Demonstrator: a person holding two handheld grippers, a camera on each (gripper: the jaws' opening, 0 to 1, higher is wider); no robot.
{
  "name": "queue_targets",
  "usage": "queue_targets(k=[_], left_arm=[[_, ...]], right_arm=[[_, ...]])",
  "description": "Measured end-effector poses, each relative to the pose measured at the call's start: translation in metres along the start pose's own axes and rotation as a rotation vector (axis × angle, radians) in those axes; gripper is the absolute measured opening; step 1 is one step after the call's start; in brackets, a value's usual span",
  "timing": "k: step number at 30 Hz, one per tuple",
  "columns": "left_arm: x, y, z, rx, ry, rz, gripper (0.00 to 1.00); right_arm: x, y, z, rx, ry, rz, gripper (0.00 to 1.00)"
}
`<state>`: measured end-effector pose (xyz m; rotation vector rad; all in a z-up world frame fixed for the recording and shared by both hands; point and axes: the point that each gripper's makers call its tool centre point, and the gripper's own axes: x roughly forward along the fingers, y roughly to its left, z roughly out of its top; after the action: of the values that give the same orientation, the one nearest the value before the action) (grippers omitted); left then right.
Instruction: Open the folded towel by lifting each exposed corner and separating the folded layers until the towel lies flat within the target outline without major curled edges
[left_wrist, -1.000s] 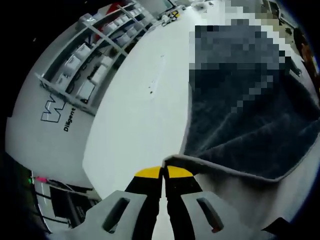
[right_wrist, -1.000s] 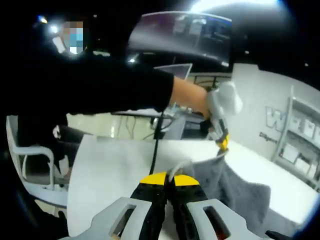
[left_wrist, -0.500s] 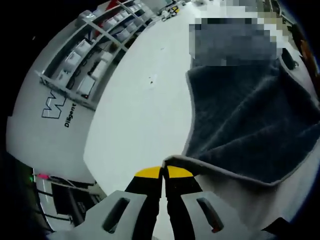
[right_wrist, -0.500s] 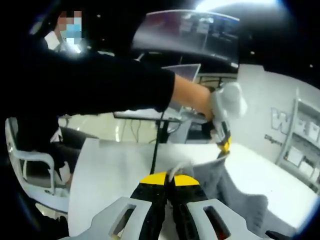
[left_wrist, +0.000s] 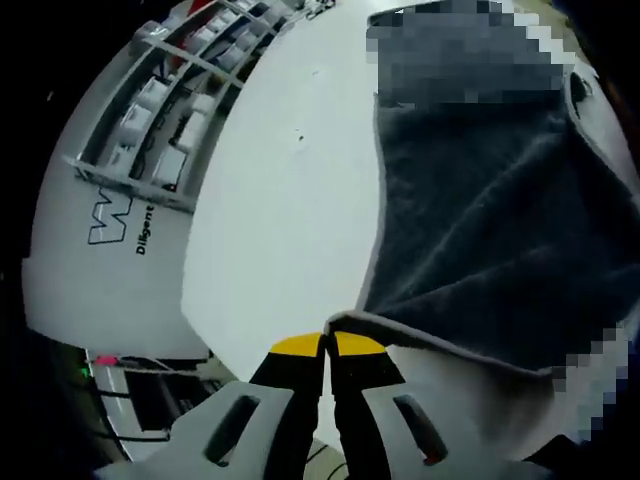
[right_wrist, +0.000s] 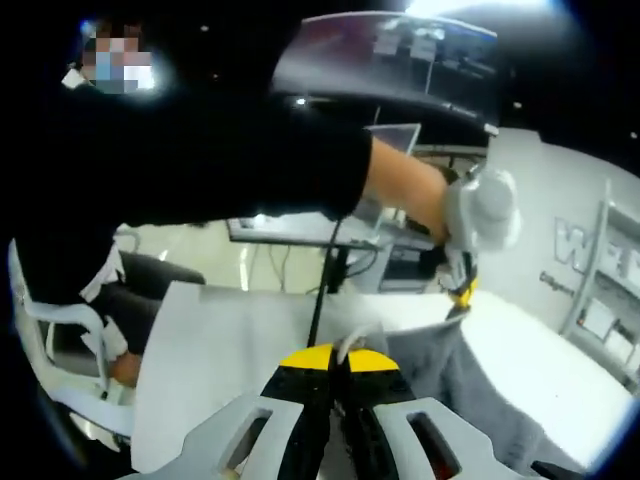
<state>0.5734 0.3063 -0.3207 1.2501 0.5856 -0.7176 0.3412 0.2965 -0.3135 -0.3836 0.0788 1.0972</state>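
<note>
White table (left_wrist: 290, 230) underneath, and the grey towel (left_wrist: 480, 220) hangs stretched over it, held up by both tools. Left tool (left_wrist: 328, 346) is clenched on one corner, right tool (right_wrist: 338, 358) on the neighbouring one, so the held edge runs between them and the cloth drops away toward the table.

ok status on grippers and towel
Left gripper shut on towel corner. Right gripper shut on another corner. Towel held up off the table, hanging spread. Nothing in the way.
</note>
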Motion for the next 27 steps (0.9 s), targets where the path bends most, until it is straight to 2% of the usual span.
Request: queue_targets(k=[10, 18, 21, 27], left_arm=[[0.013, 0.017, -0.017, -0.022, -0.003, -0.009, 0.01], [0.002, 0.008, -0.019, -0.019, 0.006, -0.009, 0.01], [0.001, 0.002, -0.027, 0.001, 0.035, -0.02, 0.01], [-0.001, -0.005, -0.033, 0.017, 0.05, -0.03, 0.01]], right_arm=[[0.015, 0.013, -0.007, 0.008, 0.033, 0.039, 0.0], [0.023, 0.026, -0.002, -0.007, 0.038, 0.067, 0.0], [0.025, 0.032, -0.003, -0.003, 0.042, 0.077, 0.0], [0.03, 0.042, -0.006, -0.011, 0.052, 0.096, 0.0]])
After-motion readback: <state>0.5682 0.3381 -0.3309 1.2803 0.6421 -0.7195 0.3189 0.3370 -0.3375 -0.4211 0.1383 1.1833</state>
